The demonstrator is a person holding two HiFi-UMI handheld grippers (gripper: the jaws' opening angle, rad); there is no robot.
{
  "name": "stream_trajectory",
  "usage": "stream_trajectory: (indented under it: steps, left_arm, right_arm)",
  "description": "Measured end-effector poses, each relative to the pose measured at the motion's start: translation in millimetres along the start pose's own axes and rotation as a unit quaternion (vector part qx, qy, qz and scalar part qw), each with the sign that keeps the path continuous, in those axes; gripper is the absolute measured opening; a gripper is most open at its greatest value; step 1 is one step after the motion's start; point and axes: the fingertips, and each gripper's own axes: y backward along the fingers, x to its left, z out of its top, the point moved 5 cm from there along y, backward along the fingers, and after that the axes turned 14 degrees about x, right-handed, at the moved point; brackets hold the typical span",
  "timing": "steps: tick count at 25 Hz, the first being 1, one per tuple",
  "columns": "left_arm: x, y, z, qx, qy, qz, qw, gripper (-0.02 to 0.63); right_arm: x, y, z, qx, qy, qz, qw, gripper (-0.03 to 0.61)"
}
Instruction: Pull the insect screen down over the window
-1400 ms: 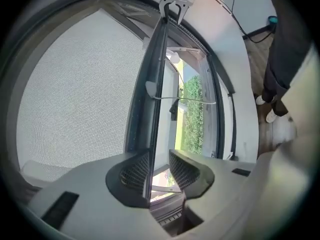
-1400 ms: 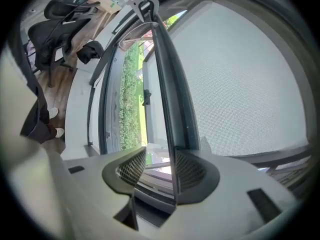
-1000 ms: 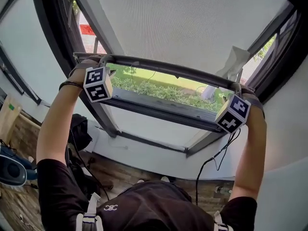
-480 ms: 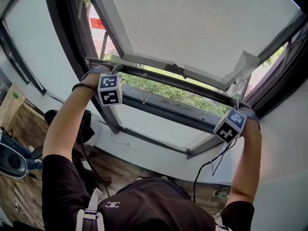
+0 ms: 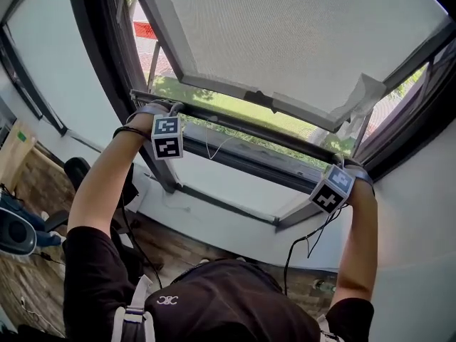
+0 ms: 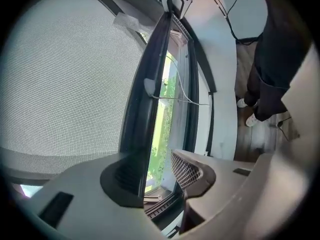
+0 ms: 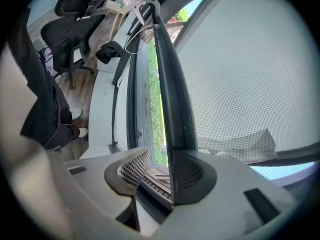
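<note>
Left hand-held gripper (image 6: 160,176) and right hand-held gripper (image 7: 152,179), its jaws just closing, sit part-open astride the grey mesh insect screen's (image 5: 285,34) dark bottom bar (image 5: 242,125), one pad each touching it, above the window sill.

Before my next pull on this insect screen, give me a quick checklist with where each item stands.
1. Left tongs around bottom bar: ok, bar rests against one jaw, the other stands clear.
2. Right tongs around bar: ok, same hooked hold; jaws have just been closing.
3. Pull cord away from tongs: ok, hangs mid-bar.
4. Screen fully down: not ok, greenery shows under the bar.
5. Screen lying flat: not ok, crumpled pale patch near the right end.
</note>
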Motion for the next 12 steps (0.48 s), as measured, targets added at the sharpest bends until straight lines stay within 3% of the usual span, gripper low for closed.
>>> stream_trajectory:
  steps: [6,12]
  left_arm:
    - [-13.5,-15.5,3.9,0.002,0.0,-0.013,0.9999,0.163]
    - [-30.5,-30.7,6.7,0.007,-0.001,-0.037,0.9993,0.163]
  right_arm:
    - [10.1,-16.8,3.9,-0.015,-0.014,-0.023,1.0,0.164]
    - [24.0,-31.9,7.7,-0.028,-0.02,0.017,0.999,0.121]
